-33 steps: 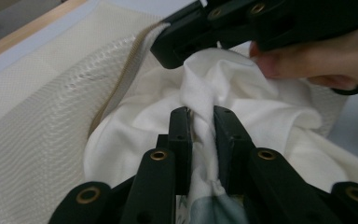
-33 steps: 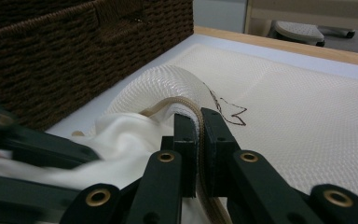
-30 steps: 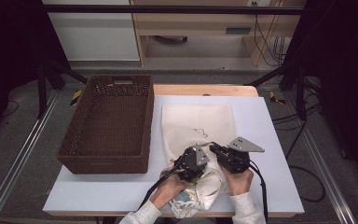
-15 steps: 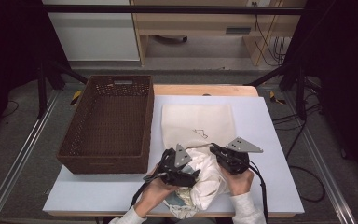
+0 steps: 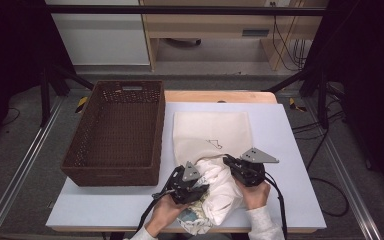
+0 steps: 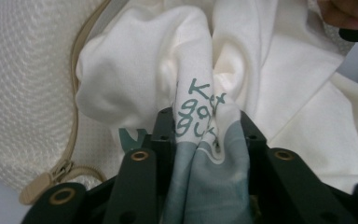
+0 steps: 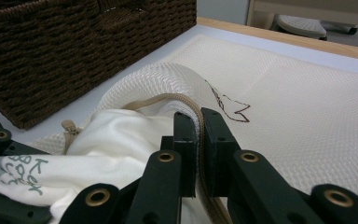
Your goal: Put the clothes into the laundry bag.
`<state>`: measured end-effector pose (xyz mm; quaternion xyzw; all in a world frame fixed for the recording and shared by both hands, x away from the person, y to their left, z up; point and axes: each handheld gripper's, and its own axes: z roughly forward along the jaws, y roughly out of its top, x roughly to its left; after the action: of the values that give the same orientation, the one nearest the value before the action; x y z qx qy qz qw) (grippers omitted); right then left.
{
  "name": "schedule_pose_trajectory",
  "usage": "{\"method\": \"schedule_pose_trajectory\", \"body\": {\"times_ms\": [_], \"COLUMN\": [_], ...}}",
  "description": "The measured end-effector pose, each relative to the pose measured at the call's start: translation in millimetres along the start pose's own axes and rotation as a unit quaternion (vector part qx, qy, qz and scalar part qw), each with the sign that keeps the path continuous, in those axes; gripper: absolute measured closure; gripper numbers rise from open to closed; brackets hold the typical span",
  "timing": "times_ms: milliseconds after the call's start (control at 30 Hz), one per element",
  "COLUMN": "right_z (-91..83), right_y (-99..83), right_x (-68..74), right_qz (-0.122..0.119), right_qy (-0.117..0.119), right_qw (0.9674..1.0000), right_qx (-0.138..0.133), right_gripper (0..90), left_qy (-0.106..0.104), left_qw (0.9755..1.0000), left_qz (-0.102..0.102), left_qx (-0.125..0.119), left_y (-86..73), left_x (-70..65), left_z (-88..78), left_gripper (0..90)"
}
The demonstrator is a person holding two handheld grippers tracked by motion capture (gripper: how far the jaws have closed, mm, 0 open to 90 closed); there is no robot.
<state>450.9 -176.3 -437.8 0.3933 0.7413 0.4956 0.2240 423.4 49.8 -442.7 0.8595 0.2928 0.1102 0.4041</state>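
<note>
A brown wicker basket [image 5: 115,132] stands at the left of the tabletop [image 5: 290,150]. Just right of it lies a cream mesh bag [image 5: 212,132]. At its near, open end, the left tool [image 5: 200,190] has just closed its jaws on a bunched white shirt [image 6: 242,70] with green lettering. The right tool [image 7: 198,135] pinches the bag's zipper edge [image 7: 168,99].
</note>
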Motion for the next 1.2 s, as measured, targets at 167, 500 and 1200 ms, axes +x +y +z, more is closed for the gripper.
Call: {"method": "schedule_pose_trajectory", "body": {"times_ms": [167, 500, 1200], "right_z": [0.9, -9.6, -9.6], "right_y": [-0.1, 4.6, -0.4], "right_x": [0.5, -0.5, 2.9], "right_qz": [0.003, 0.007, -0.009], "right_qy": [0.003, 0.017, 0.006], "right_qw": [1.0000, 0.9994, 0.9999], "right_qx": [-0.003, -0.028, -0.008], "right_gripper": [85.8, 86.3, 86.0], "left_qy": [0.007, 0.024, 0.019], "left_qw": [0.9987, 0.9990, 0.9988], "left_qz": [0.049, 0.033, -0.019], "left_qx": [-0.013, 0.021, -0.042], "left_y": [22.4, 28.0, -17.9], "left_x": [-10.5, 16.0, 1.6], "left_z": [-1.6, 33.1, -29.7], "left_gripper": [69.2, 65.3, 21.8]}}
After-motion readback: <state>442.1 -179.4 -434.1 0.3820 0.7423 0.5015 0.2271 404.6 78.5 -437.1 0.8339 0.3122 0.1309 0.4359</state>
